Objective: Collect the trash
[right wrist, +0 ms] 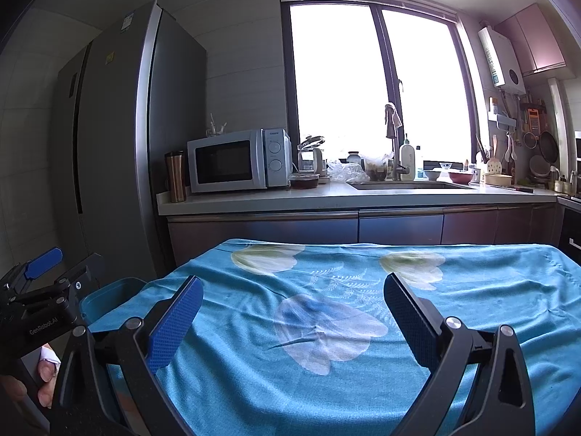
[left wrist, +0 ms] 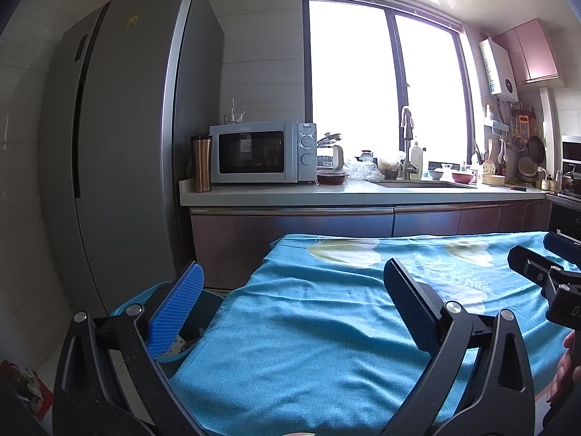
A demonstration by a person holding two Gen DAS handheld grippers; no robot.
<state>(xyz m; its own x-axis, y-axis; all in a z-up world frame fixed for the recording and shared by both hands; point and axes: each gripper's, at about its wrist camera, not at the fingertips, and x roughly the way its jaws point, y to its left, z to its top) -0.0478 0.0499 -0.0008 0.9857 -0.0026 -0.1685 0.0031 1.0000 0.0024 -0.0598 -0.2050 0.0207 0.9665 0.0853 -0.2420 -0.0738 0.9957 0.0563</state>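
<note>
A blue trash bin (left wrist: 196, 323) stands at the left edge of the table, with crumpled paper trash (left wrist: 181, 343) inside; its rim also shows in the right wrist view (right wrist: 109, 292). My left gripper (left wrist: 294, 305) is open and empty, held above the table's left part, its left finger over the bin. My right gripper (right wrist: 294, 312) is open and empty above the middle of the table. Each gripper shows at the edge of the other's view: the right one (left wrist: 544, 269), the left one (right wrist: 47, 276).
The table carries a blue floral cloth (right wrist: 326, 319). Behind it runs a kitchen counter (right wrist: 326, 196) with a microwave (right wrist: 236, 161), a copper mug (right wrist: 175, 176), a sink (right wrist: 410, 184) and dishes. A tall grey fridge (left wrist: 120, 145) stands at left.
</note>
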